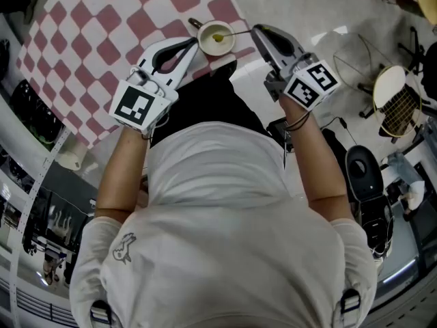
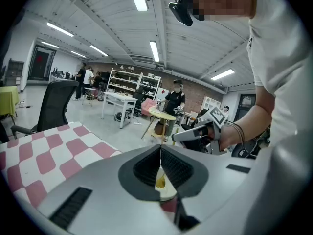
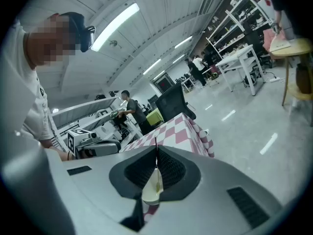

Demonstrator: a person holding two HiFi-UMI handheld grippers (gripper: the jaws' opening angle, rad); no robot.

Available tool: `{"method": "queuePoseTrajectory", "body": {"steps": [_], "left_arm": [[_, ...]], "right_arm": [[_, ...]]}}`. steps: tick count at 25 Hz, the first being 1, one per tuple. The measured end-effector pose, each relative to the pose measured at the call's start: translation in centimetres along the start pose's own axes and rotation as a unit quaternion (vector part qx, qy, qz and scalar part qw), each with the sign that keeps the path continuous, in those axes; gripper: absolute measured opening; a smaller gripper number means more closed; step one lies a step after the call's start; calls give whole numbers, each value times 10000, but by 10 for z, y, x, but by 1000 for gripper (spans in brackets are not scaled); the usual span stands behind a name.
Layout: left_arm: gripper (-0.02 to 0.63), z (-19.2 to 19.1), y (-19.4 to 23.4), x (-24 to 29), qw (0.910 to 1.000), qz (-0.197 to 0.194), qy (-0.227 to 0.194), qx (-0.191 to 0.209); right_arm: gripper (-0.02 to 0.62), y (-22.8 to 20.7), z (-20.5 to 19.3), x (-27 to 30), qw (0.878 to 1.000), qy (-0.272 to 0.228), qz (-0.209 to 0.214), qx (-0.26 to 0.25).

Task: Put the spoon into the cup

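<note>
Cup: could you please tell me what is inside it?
The spoon dips its yellowish end into the cup; the handle leads to the right claw. The left claw hides the left rim.

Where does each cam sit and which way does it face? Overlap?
Head view: on the head, steeply down at cup and table; shows torso, forearms, left gripper, right gripper.
Left gripper view: on left gripper, along its fingers over the cup; shows right gripper, right arm.
Right gripper view: on right gripper, opposite way; shows left gripper, torso.
All share the cup.
</note>
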State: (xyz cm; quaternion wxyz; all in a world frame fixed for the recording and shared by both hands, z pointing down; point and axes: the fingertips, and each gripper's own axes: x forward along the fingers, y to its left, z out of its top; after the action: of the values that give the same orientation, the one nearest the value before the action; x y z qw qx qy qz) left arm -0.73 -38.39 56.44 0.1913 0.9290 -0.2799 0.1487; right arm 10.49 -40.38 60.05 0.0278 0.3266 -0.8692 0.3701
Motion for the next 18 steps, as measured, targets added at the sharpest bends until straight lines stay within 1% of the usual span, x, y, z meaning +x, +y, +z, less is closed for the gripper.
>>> {"method": "queuePoseTrajectory", "body": {"steps": [9, 14, 18], "left_arm": [[14, -12, 6, 1, 9999, -42, 67, -118], [14, -11, 2, 4, 9998, -86, 58, -167], [14, -13, 6, 3, 9996, -74, 32, -252]], "right_arm": [[35, -3, -16, 8, 9999, 111, -27, 123], [35, -6, -21, 6, 9997, 156, -101, 141], [35, -6, -28, 12, 9996, 209, -83, 166]]}}
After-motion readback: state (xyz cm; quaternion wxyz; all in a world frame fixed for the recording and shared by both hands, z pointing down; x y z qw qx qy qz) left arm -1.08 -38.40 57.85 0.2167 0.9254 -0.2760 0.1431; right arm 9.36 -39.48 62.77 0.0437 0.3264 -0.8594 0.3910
